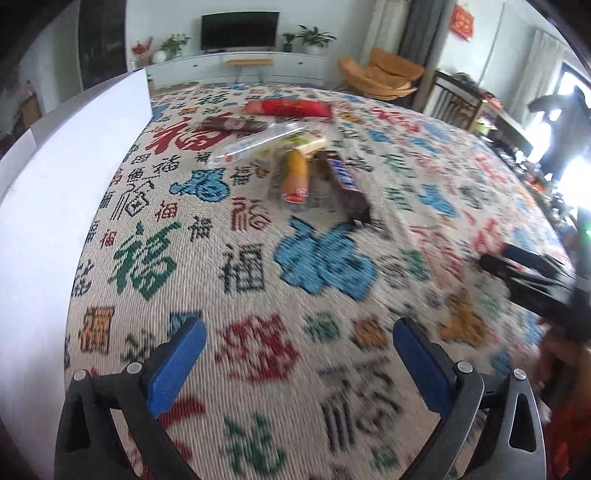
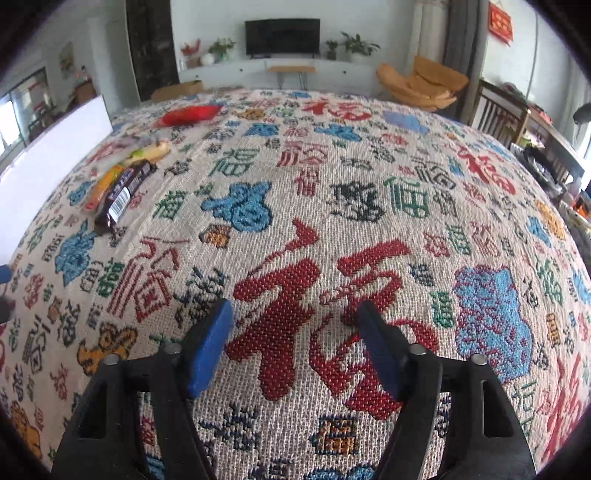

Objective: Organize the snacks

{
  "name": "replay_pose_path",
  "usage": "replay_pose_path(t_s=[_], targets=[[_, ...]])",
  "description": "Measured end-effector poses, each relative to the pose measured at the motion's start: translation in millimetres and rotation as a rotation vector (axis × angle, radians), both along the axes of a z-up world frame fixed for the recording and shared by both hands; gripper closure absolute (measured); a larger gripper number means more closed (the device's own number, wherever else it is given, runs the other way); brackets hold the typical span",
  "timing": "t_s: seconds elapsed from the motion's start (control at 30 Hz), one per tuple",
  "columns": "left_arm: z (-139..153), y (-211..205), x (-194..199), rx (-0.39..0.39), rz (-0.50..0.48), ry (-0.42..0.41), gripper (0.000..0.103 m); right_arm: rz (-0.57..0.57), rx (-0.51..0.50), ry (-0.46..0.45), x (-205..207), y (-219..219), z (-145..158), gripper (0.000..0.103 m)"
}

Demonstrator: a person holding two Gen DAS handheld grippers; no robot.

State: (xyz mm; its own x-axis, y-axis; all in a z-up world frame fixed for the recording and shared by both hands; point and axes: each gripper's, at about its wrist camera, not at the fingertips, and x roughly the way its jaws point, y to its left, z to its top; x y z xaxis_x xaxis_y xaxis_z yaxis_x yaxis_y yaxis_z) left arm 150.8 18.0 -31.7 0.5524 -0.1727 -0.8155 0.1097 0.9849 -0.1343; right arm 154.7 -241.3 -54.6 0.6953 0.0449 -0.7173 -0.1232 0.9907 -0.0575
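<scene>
Blue-padded fingers [image 1: 417, 363] of both grippers wide apart, empty, over woven cloth [image 2: 332, 229]; snacks [image 1: 295, 173] untouched.

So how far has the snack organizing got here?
Nothing looks sorted yet. The dark chocolate bar, orange packet, clear wrapper and red packet lie in one loose pile on the patterned cloth. Left claw and right claw are open, holding nothing. All sorting remains.

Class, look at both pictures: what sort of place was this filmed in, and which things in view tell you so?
Most likely a home living room. A television stands on a low white cabinet with potted plants beside it, and a cushioned chair sits in the corner.
</scene>
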Motion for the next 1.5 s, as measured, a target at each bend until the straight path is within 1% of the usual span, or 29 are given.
replay_pose_path(t_s=[0.03,0.1,0.13,0.17,0.2,0.37,1.5], targets=[[-4,1,7,0.006,0.014,-0.006,0.003,-0.003,0.003,0.004,-1,-1,0,0.027],[-13,-1,22,0.045,0.037,-0.013,0.002,-0.024,0.018,0.014,0,-6,2,0.019],[-17,-5,22,0.08,0.036,-0.031,0.001,-0.028,0.027,0.017,8,-5,-3,0.018],[-20,-8,26,0.12,0.027,-0.03,0.0,-0.029,0.03,0.02,16,-9,-10,0.017],[-19,-7,24,0.124,0.022,-0.039,0.0,-0.03,0.027,0.019,16,-8,-9,0.017],[-20,-7,26,0.114,0.022,-0.037,0.0,-0.033,0.023,0.021,21,-5,-19,0.016],[-20,-8,26,0.117,0.023,-0.038,0.0,-0.033,0.03,0.021,22,-6,-20,0.016]])
